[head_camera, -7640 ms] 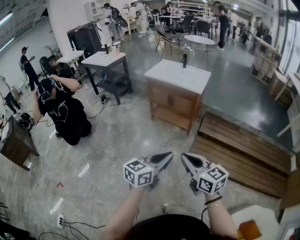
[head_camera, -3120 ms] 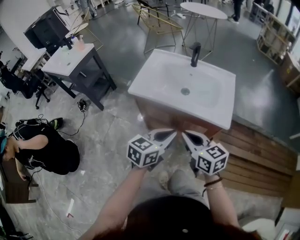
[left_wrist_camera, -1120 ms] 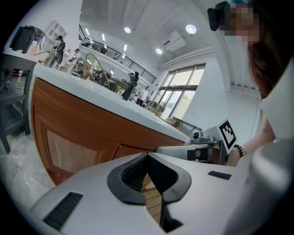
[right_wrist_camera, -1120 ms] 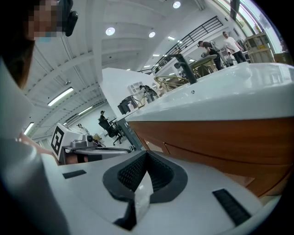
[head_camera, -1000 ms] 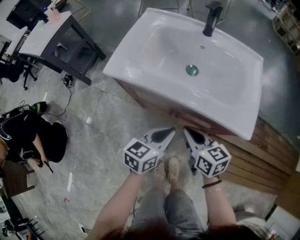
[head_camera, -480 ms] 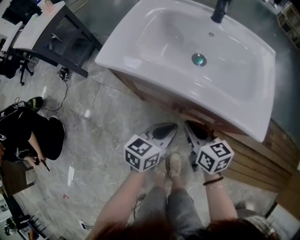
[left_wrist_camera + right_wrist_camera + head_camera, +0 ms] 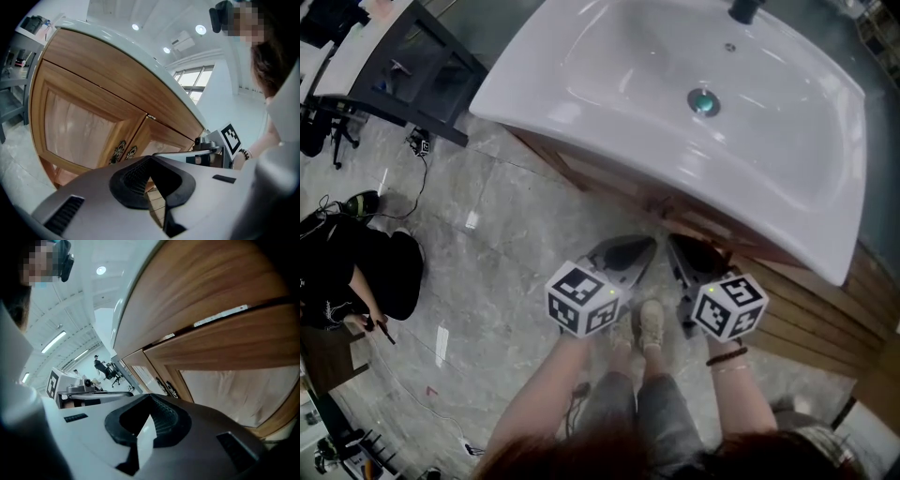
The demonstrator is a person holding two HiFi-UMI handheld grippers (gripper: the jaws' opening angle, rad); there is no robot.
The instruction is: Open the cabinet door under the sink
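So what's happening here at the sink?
A person stands before the white sink, one pair of tongs in each hand. The left tongs and right tongs are both shut and empty, held side by side near the wooden cabinet doors. The doors are closed; nothing touches their handles yet.

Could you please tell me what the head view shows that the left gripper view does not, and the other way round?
Only the head view: the inside of the sink bowl with its drain, and the person's shoes. Only the left gripper view: the closed cabinet doors and their ornate handles. Both: the wooden cabinet front, the shut left gripper and the right gripper.
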